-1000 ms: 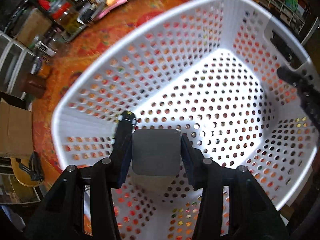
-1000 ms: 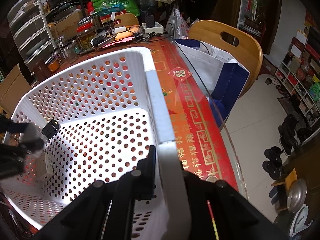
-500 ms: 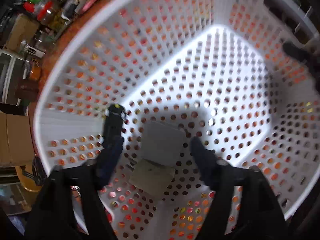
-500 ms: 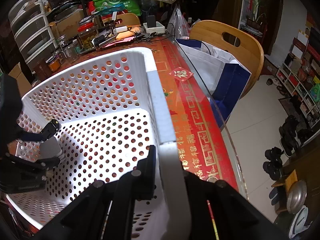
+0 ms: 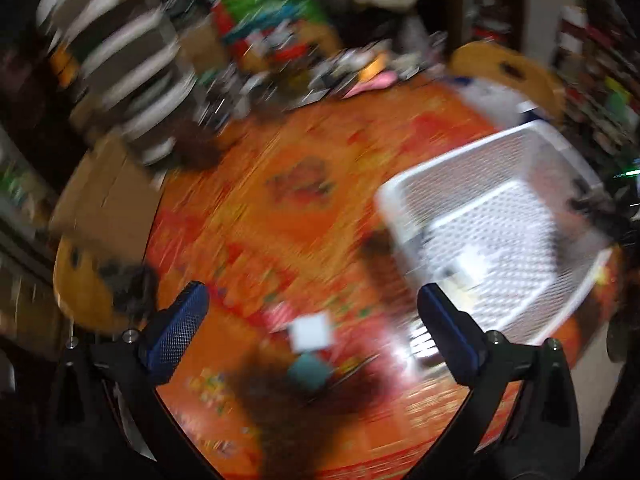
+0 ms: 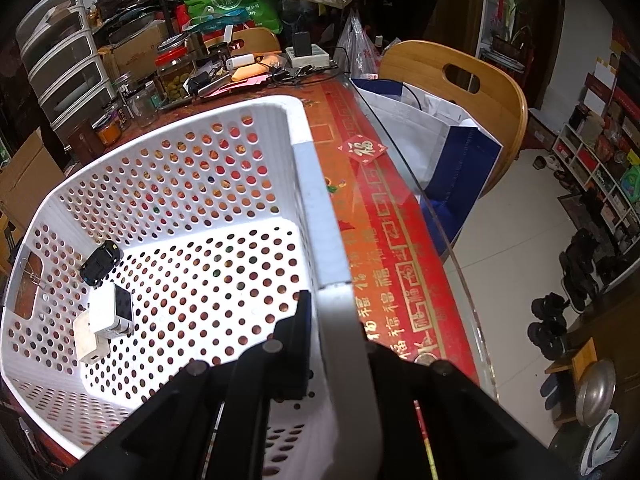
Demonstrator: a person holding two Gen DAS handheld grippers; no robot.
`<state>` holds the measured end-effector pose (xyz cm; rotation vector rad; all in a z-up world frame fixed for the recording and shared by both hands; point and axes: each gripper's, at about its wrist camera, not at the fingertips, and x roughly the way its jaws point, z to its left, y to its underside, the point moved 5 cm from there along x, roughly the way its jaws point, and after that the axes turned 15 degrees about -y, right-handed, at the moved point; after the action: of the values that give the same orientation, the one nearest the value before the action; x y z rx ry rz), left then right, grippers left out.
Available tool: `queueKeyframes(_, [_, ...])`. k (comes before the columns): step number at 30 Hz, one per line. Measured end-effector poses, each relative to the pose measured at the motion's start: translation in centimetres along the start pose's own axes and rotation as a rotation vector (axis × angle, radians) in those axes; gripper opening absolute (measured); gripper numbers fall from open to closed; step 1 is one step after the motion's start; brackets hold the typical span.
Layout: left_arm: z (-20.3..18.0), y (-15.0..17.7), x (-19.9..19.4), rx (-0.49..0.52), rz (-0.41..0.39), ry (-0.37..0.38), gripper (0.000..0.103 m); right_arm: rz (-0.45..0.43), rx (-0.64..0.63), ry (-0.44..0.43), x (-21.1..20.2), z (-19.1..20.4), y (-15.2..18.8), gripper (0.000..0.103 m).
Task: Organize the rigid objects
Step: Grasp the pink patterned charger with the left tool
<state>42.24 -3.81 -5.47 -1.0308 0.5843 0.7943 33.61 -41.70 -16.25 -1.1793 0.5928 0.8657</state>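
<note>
Left gripper (image 5: 312,304): hanging over the orange table (image 5: 280,208), fingers spread wide and holding nothing. View badly blurred. Two small squares, one white (image 5: 311,332) and one teal (image 5: 310,370), are lying on the table between the fingers; what they are cannot be told.

Right gripper (image 6: 332,336): closing tight on the near rim of the white basket (image 6: 320,216), one finger inside the wall, the other outside.

Basket: sitting along the table's glass-topped right edge.

Basket contents: three items resting on the floor by the left wall. White-and-black block (image 6: 112,310) is lying partly on a cream charger (image 6: 89,340), touching it. Small black piece (image 6: 100,267) is sitting just beyond them, toward the far left corner.

Wooden chair (image 6: 472,80): standing beyond the table's right edge.
</note>
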Motion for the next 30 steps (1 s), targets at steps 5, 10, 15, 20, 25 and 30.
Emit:
queueKeyframes(5, [3.0,5.0,9.3,-0.03,0.18,-0.123,0.103,-0.001,0.003,-0.001,0.0,0.0,0.0,0.006])
queueKeyframes(10, [1.6,8.4,14.3,-0.061,0.283,0.007,0.103,0.005,0.003,0.001,0.0,0.0,0.1,0.006])
queueKeyframes(15, [-0.1,8.6,15.0,-0.084,0.286,0.051,0.101,0.011,0.006,0.019,0.0,-0.1,0.1,0.006])
queueKeyframes(20, [0.9,6.8,15.8,-0.176,0.286,0.052,0.088,0.014,0.012,0.029,0.0,-0.2,0.1,0.006])
queueKeyframes(25, [1.3,6.7,17.9,-0.187,0.323,0.06,0.063,0.015,0.012,0.03,0.0,-0.2,0.0,0.006])
queueKeyframes(30, [1.1,6.8,18.1,-0.185,0.315,0.062,0.049,0.015,0.012,0.03,0.0,-0.2,0.0,0.006])
